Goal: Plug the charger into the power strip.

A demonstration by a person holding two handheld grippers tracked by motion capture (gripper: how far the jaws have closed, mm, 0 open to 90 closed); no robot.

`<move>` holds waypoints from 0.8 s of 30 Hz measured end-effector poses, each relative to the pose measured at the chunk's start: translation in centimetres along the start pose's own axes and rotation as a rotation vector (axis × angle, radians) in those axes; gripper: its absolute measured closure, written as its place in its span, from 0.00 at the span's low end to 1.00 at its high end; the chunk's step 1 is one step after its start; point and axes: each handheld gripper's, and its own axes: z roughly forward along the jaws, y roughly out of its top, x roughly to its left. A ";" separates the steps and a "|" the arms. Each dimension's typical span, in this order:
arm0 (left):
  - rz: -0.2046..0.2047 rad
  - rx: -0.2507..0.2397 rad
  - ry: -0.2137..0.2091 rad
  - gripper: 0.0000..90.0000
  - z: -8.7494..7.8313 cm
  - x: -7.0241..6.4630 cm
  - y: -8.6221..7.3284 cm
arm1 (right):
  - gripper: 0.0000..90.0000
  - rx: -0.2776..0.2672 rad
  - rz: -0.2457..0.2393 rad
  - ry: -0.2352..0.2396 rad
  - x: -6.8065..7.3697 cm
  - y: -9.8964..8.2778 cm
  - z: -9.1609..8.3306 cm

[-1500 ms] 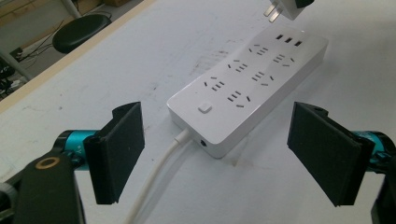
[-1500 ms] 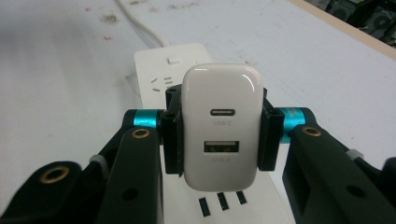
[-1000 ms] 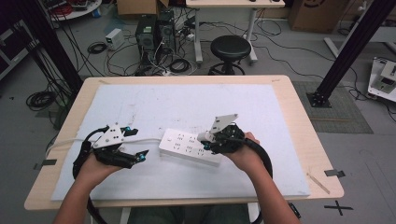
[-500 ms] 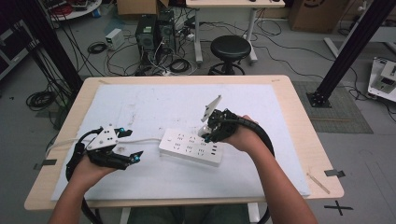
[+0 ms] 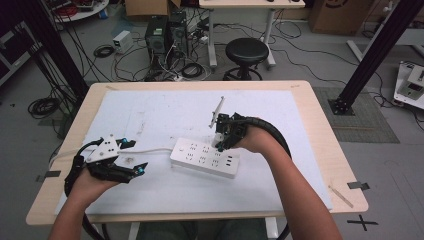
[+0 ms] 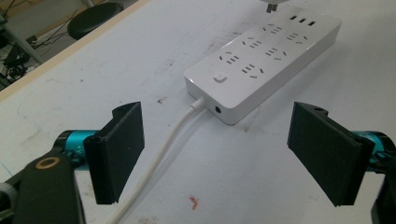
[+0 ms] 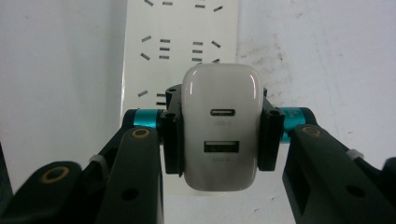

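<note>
Charger (image 7: 219, 128) sits clamped in my right tongs (image 5: 226, 134), hovering over the power strip (image 5: 205, 157) mid-tabletop; plugging in remains. Left tongs (image 5: 131, 156), gaping empty at nine o'clock, wait beside its cord (image 6: 159, 158).

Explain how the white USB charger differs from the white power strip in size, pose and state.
The small rounded white USB charger is clamped between the right gripper's fingers above the strip; the long flat white power strip lies free on the table. The charger shows two USB ports; the strip shows many sockets and trails a white cable. Both are glossy white plastic.
</note>
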 end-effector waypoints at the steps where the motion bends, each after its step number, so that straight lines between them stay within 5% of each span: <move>1: -0.002 0.001 0.001 0.21 0.0 0.0 -0.1 | 0.70 0.011 0.003 0.014 -0.1 0.2 0.2; 8: -0.014 0.001 0.010 0.21 -0.5 0.2 -0.7 | 0.70 0.102 -0.020 0.048 -0.3 1.2 1.2; 24: -0.028 0.000 0.006 0.21 -0.2 0.4 -1.4 | 0.70 0.159 0.038 0.091 -0.5 1.5 2.5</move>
